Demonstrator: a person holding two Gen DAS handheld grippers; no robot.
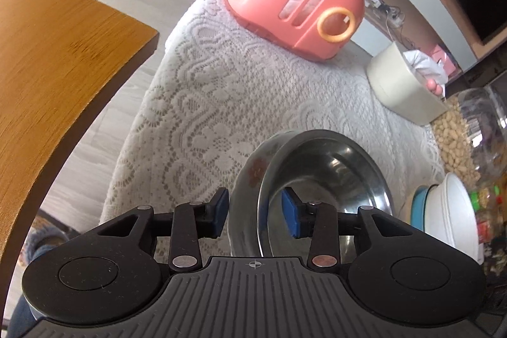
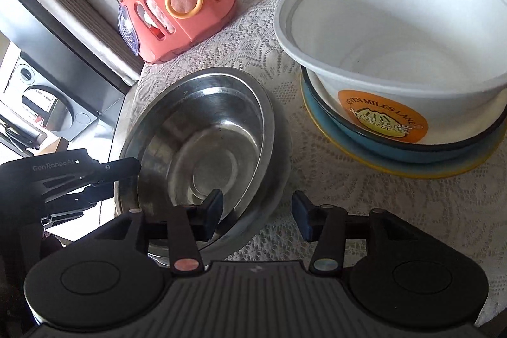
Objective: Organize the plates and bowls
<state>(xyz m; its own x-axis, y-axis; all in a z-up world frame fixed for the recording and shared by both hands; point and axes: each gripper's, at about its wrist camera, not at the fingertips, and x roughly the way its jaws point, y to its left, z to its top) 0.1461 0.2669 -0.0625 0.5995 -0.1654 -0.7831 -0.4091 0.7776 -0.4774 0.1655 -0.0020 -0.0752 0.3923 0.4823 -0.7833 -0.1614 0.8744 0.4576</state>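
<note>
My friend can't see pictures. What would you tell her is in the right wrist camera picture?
A shiny steel bowl sits on a white lace tablecloth, its near rim between the right gripper's open fingers. Beside it, a white paper bowl is stacked in a blue bowl on a yellow plate. A pink plastic carrier stands behind.

Close view along the left gripper, its two blue pads set apart on either side of the near rims of a steel bowl nested in a floral ceramic bowl, not pressing them. Both sit on a white lace tablecloth. Beyond lies a pink plastic carrier. At right are a cream tub, peanuts and a white bowl on a blue dish. A wooden tabletop fills the left.
</note>
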